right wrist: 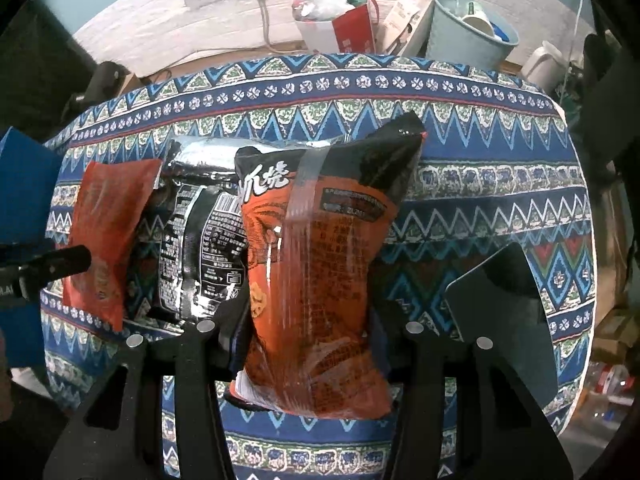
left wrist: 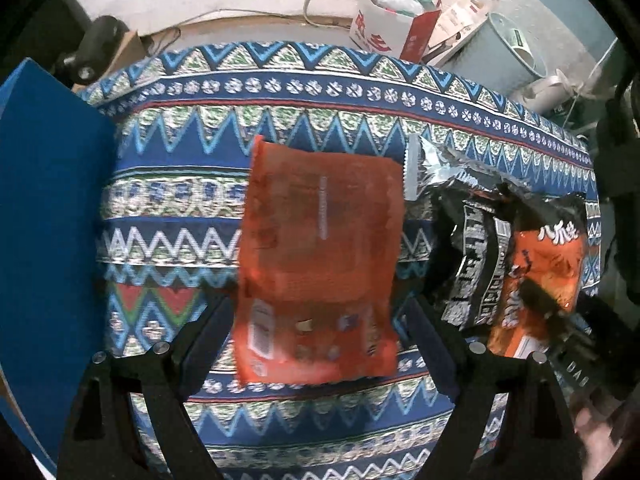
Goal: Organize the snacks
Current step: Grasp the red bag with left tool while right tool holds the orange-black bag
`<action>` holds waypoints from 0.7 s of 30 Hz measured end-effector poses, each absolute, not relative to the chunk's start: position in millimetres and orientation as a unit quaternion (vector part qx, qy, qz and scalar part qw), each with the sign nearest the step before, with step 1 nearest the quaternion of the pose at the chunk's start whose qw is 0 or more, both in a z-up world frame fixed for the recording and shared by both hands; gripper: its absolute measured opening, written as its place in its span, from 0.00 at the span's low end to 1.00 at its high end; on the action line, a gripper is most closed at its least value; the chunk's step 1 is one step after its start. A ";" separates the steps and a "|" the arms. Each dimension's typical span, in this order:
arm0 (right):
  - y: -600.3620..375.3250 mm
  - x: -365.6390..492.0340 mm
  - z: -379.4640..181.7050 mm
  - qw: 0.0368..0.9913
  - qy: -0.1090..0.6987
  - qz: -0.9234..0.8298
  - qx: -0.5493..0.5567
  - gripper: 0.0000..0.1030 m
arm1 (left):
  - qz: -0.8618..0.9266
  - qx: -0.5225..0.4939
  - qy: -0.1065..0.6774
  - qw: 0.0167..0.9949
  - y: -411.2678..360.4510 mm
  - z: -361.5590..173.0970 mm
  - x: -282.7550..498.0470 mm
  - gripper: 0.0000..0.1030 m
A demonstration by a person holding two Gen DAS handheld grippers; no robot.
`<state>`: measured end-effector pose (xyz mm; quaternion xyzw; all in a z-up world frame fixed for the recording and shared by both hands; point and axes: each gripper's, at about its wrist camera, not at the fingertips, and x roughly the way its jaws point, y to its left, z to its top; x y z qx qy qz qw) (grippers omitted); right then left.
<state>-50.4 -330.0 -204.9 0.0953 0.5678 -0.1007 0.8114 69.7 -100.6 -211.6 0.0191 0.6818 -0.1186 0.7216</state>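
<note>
Left tongs: pointing down at the table, jaws spread wide; the red packet sits between them, and the fingers stand just clear of its edges, pressing nothing.
Red packet: flat on the patterned cloth, at the centre of the left wrist view, its printed end toward 6 o'clock.
Right tongs: tilted steeply down, jaws set narrow on either side of the orange-and-black bag; whether the pads press it cannot be told.
Orange-and-black bag: long axis running from 6 to 12 o'clock in the right wrist view, lower end between the fingers.
Black-and-silver bag: lies at 9 o'clock of the orange-and-black bag, partly under it, with the red packet beyond at 9 o'clock.
Table: covered in a blue zigzag cloth.
Blue box: at 9 o'clock in the left wrist view, at the table's edge.
Waste bin: at 1 o'clock behind the table, by the wall.
</note>
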 end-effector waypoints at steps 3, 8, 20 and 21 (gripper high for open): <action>-333.3 -48.5 -213.5 0.804 0.577 -0.096 0.105 0.55 | -0.118 0.021 0.688 0.716 -117.6 -216.0 66.1 0.87; -336.4 -47.0 -225.9 0.798 0.587 -0.095 0.101 0.56 | -0.113 0.039 0.696 0.708 -129.9 -229.9 71.0 0.88; -328.3 -44.3 -226.1 0.804 0.582 -0.099 0.072 0.49 | -0.117 0.108 0.664 0.731 -143.2 -251.5 63.8 0.53; -329.5 -44.4 -223.5 0.805 0.580 -0.099 0.074 0.49 | -0.118 0.107 0.661 0.733 -141.8 -249.5 64.3 0.51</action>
